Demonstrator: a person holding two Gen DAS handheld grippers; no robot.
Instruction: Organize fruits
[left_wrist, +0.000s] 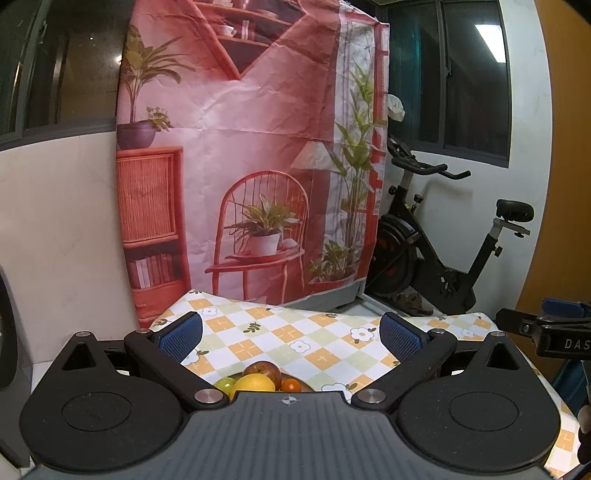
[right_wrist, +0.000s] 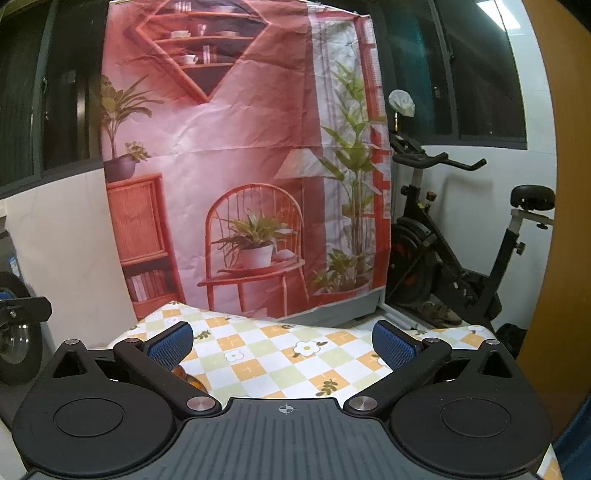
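Observation:
In the left wrist view a pile of fruit lies on the checked tablecloth (left_wrist: 295, 332), just ahead of the gripper body: a red apple (left_wrist: 265, 370), a yellow fruit (left_wrist: 255, 382), a green fruit (left_wrist: 225, 384) and a small orange fruit (left_wrist: 291, 385). A brown dish rim (left_wrist: 301, 384) shows beside them. My left gripper (left_wrist: 291, 334) is open and empty above them. My right gripper (right_wrist: 282, 345) is open and empty over the cloth (right_wrist: 266, 354); a brown object (right_wrist: 192, 380) peeks out under its left finger.
A pink printed backdrop (left_wrist: 251, 155) hangs behind the table. An exercise bike (left_wrist: 443, 251) stands at the back right. The right gripper's side (left_wrist: 546, 332) shows at the left view's right edge. A white wall is at the left.

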